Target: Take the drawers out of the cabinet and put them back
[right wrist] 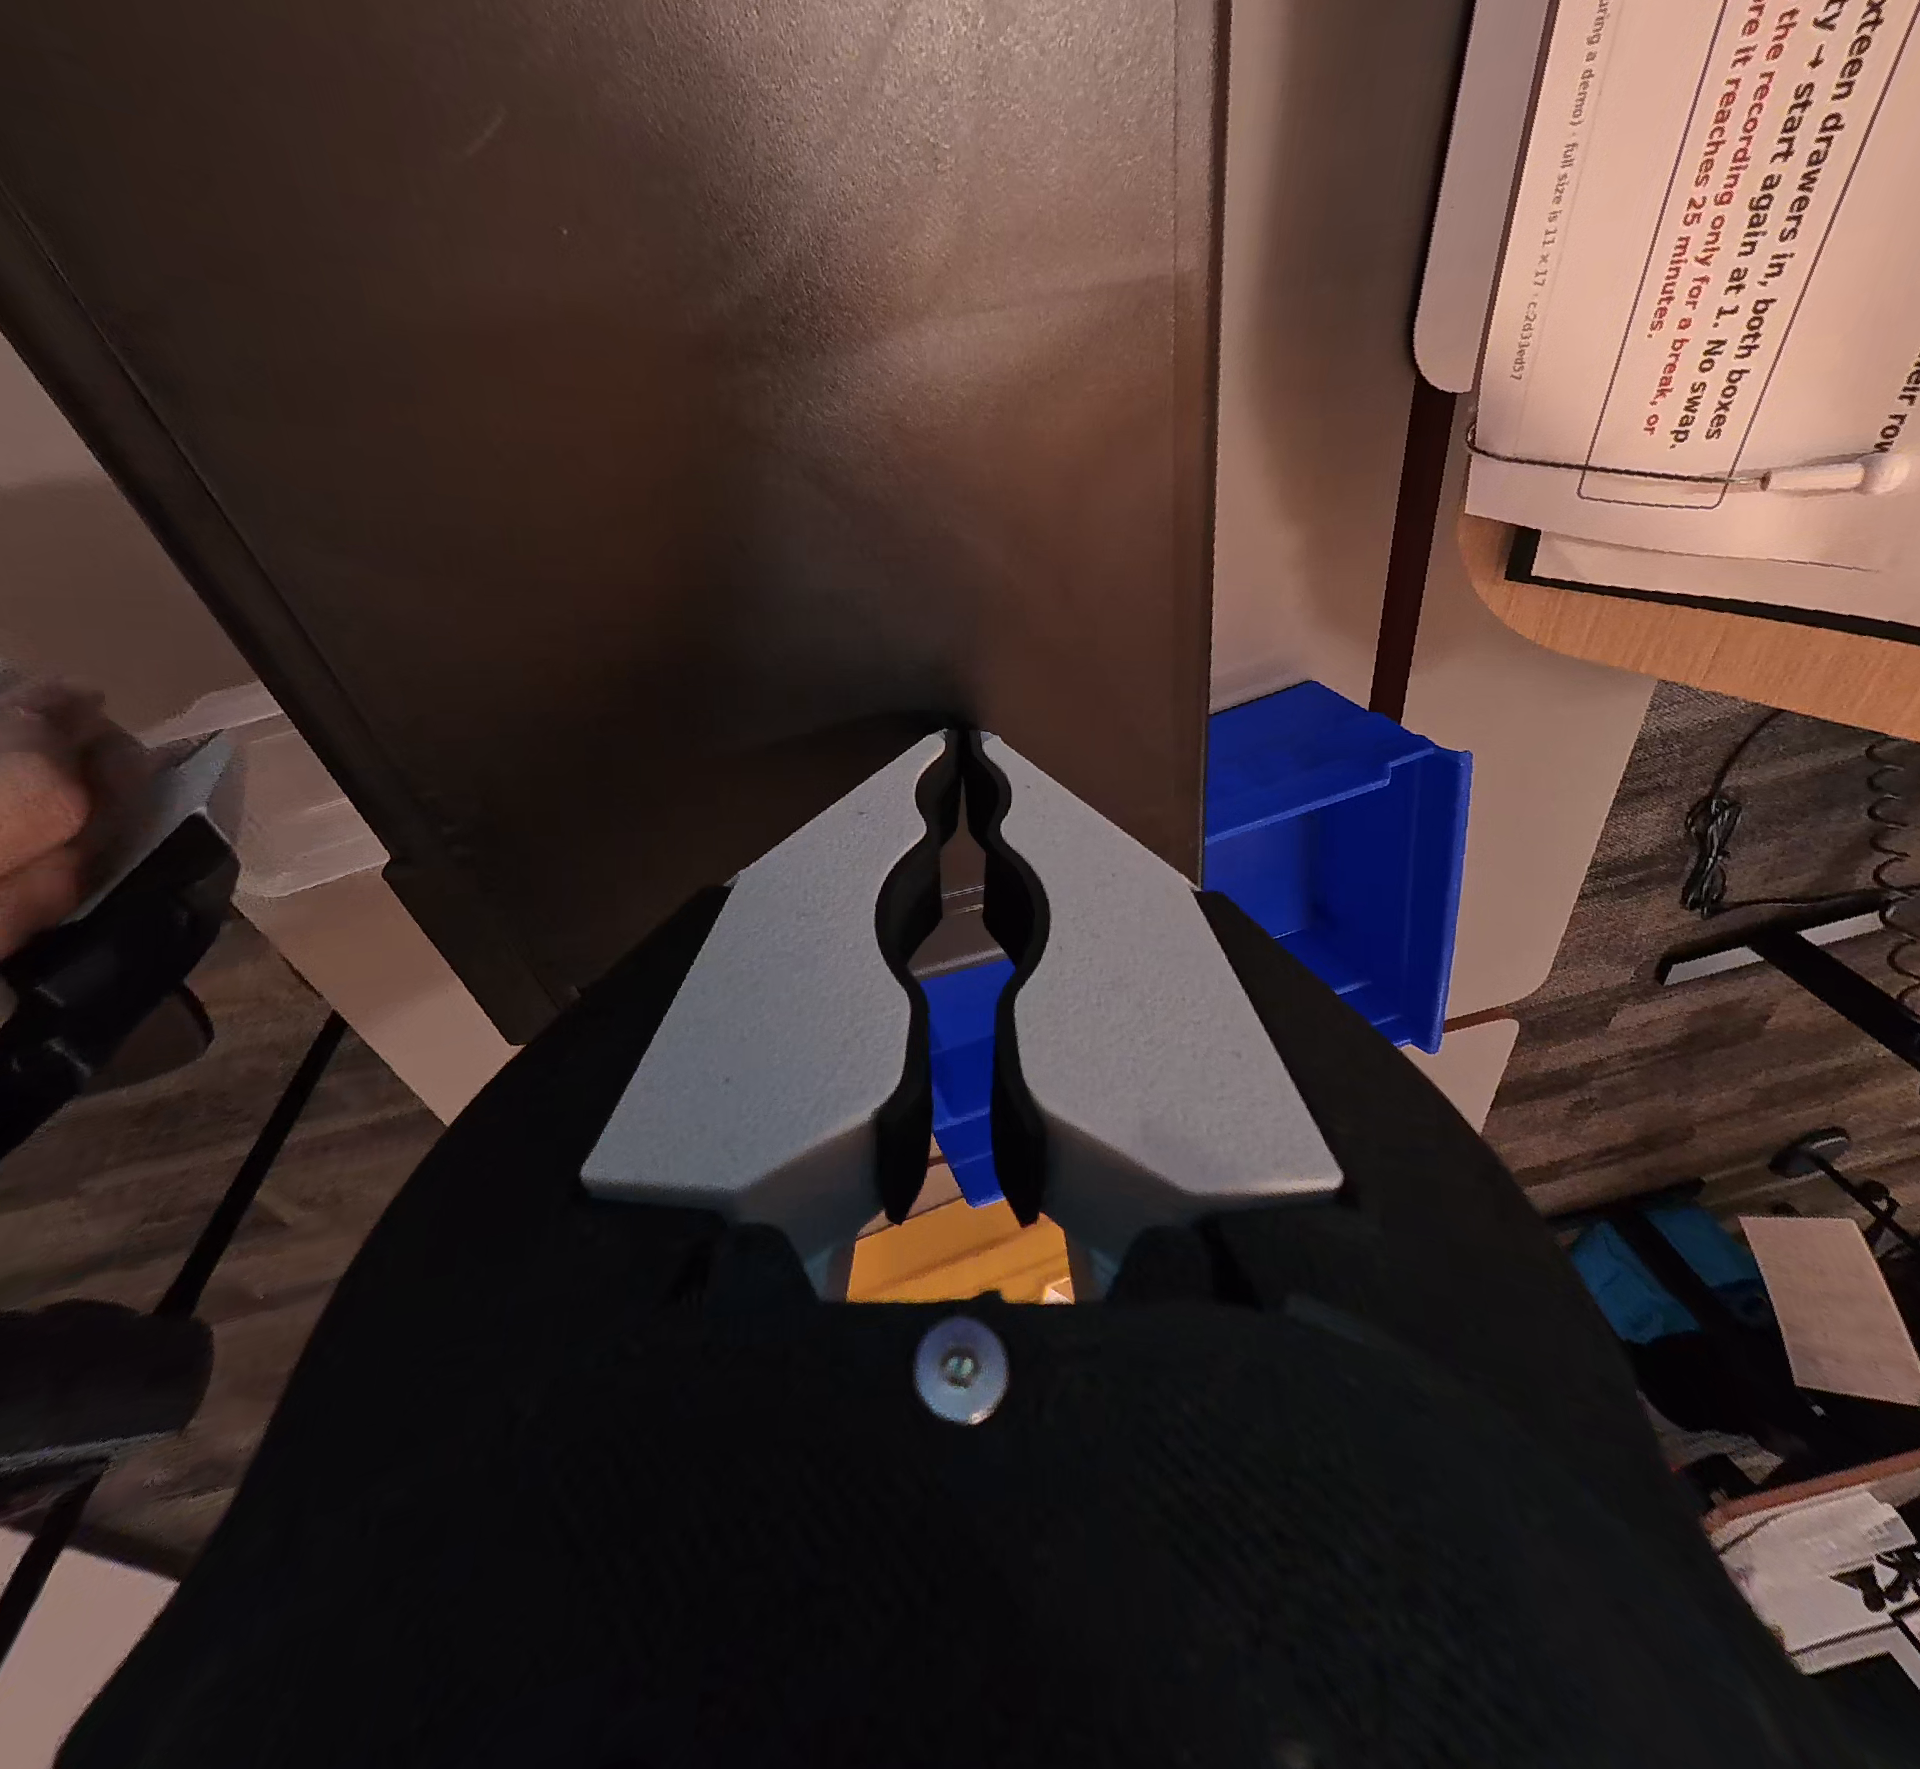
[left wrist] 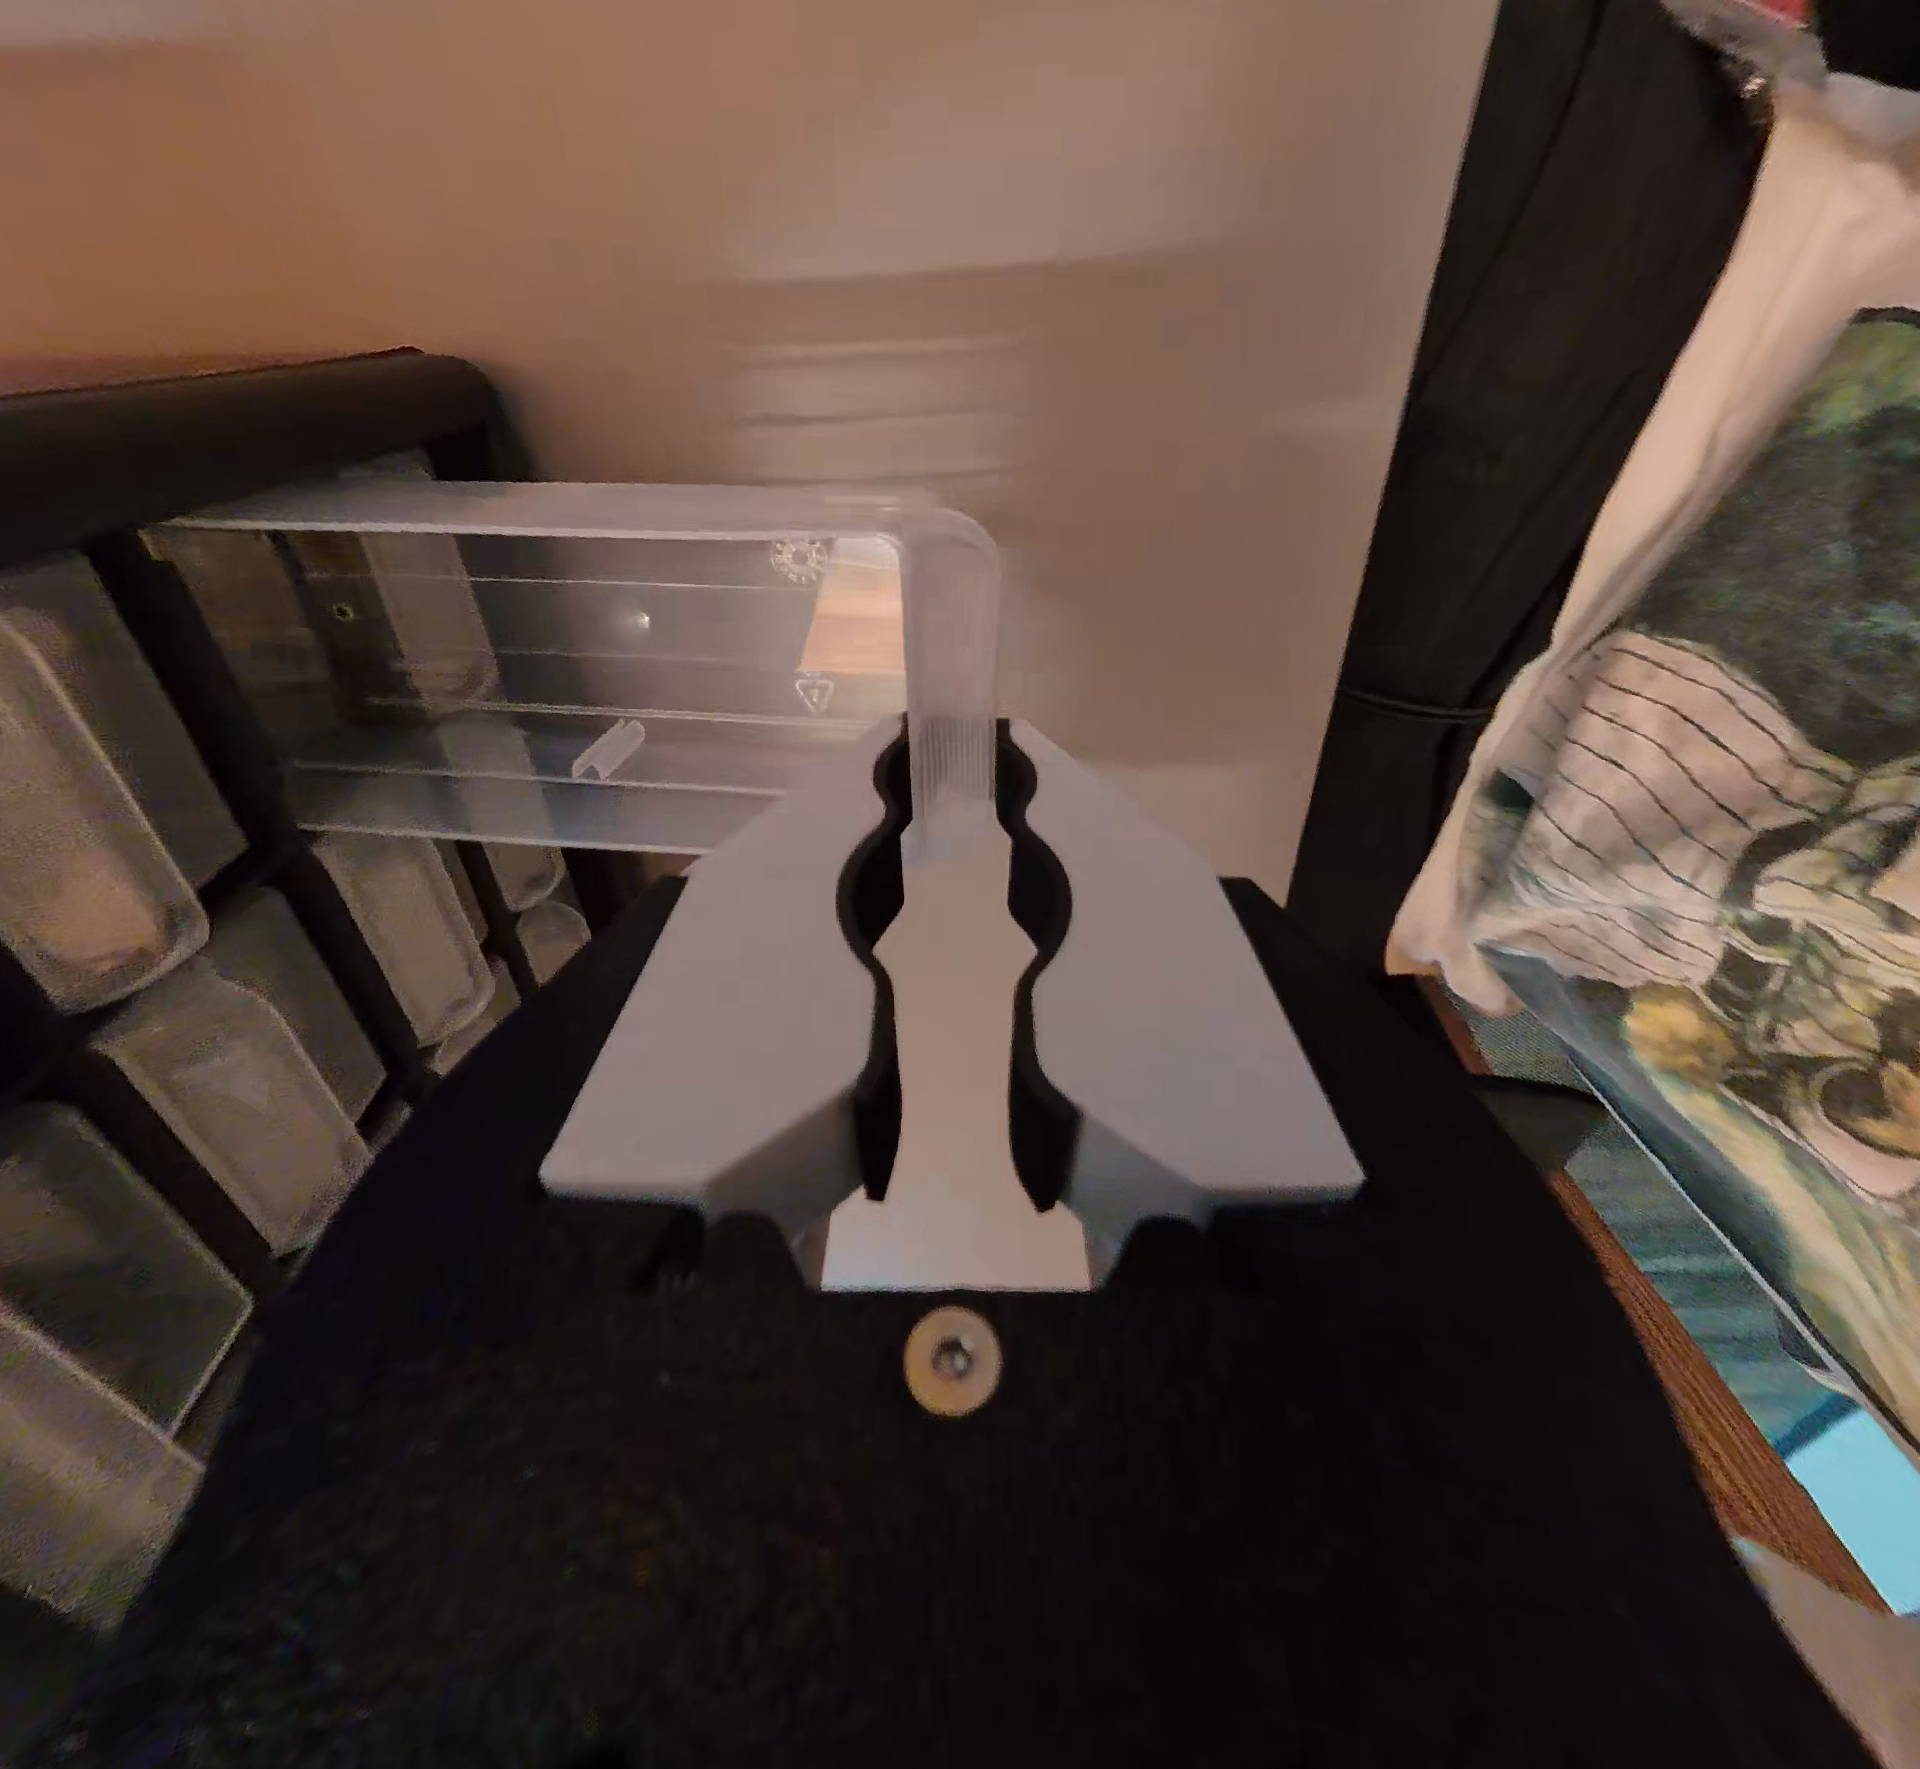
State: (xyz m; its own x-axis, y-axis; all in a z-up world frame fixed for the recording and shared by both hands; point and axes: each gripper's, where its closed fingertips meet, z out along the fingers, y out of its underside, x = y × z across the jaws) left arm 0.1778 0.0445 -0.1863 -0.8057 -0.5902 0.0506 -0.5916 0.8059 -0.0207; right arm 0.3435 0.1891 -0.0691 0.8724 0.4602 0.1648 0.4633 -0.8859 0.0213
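Note:
In the left wrist view, a clear plastic drawer (left wrist: 582,670) sticks out sideways from the upper slot of the black cabinet (left wrist: 239,431), which holds several frosted drawers (left wrist: 94,846). My left gripper (left wrist: 951,743) is shut on the drawer's clear front handle (left wrist: 951,639). In the right wrist view, my right gripper (right wrist: 958,740) is shut, with its tips against the cabinet's dark outer panel (right wrist: 727,317). I cannot see anything between its fingers. The left gripper's body, with a hand on it, also shows at the left edge of the right wrist view (right wrist: 114,919).
A blue bin (right wrist: 1340,846) and a yellow object (right wrist: 951,1257) lie beyond the cabinet panel. A printed sheet (right wrist: 1714,213) lies on a wooden surface at upper right. A black fabric panel (left wrist: 1507,369) and a printed cloth bag (left wrist: 1714,836) stand close on the right.

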